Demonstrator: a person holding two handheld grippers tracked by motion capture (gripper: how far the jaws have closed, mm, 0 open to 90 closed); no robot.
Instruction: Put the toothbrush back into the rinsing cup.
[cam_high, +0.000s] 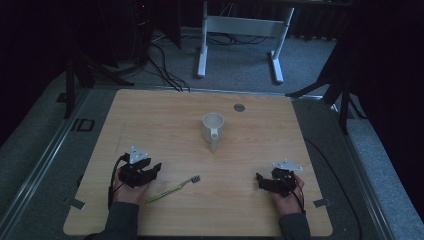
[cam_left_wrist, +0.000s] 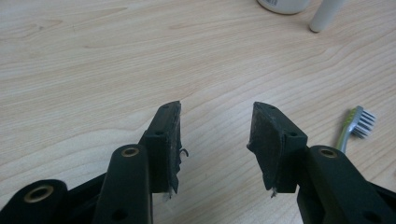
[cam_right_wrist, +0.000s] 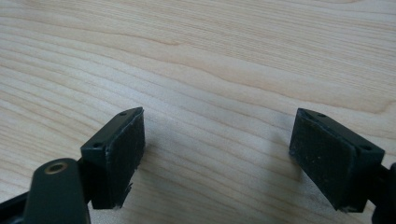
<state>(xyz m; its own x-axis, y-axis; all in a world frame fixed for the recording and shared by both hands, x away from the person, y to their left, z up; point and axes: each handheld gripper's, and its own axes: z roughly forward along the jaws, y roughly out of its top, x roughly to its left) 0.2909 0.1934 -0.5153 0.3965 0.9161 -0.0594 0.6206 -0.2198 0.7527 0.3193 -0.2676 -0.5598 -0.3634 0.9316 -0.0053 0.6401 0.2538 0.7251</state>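
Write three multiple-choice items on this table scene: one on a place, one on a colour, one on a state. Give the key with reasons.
1. The toothbrush lies nearest:
A. the left gripper
B. the right gripper
C. the mug

2. The toothbrush handle is:
A. red
B. green
C. black

3. The left gripper's jaws are:
A. shut on the toothbrush
B. shut on the mug
C. open, holding nothing

Key: A, it lies just beside that gripper; B, the high view shows a green handle; C, bare table shows between the jaws.

Place: dim lab or test room.
Signs: wooden table (cam_high: 150, 115) on grey carpet (cam_high: 240, 60), floor cables (cam_high: 165, 65), tripod legs (cam_high: 85, 75).
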